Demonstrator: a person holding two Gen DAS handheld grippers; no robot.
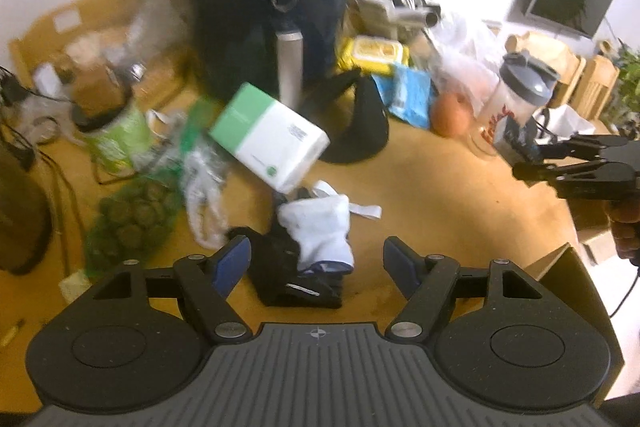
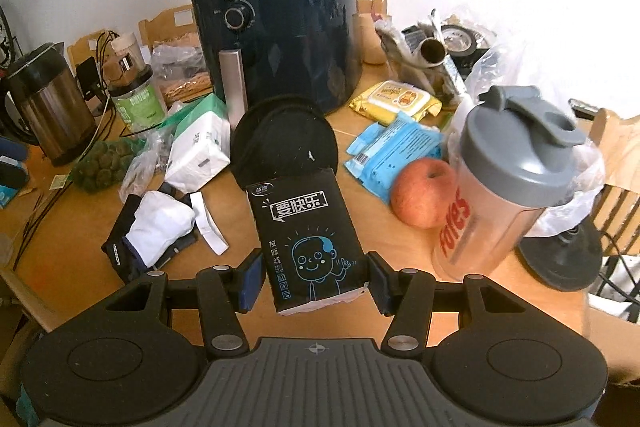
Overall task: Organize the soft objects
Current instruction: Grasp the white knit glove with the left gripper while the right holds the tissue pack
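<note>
My left gripper (image 1: 316,261) is open just above the wooden table, its fingers either side of a bundle of white socks (image 1: 320,229) on black cloth (image 1: 286,277). A green-and-white tissue pack (image 1: 269,143) lies tilted behind them. My right gripper (image 2: 316,283) is shut on a black tissue pack (image 2: 310,243) with a blue cartoon face, held above the table. The sock bundle (image 2: 158,227) lies to its left. The right gripper shows in the left wrist view (image 1: 532,161) at the right edge.
A dark air fryer (image 2: 276,23) stands at the back. A black cap (image 2: 286,143), blue packets (image 2: 394,151), a yellow wipes pack (image 2: 396,101), an apple (image 2: 422,193) and a shaker bottle (image 2: 504,187) crowd the right. A kettle (image 2: 48,107), green jar (image 2: 138,103) and net bag (image 2: 104,163) sit left.
</note>
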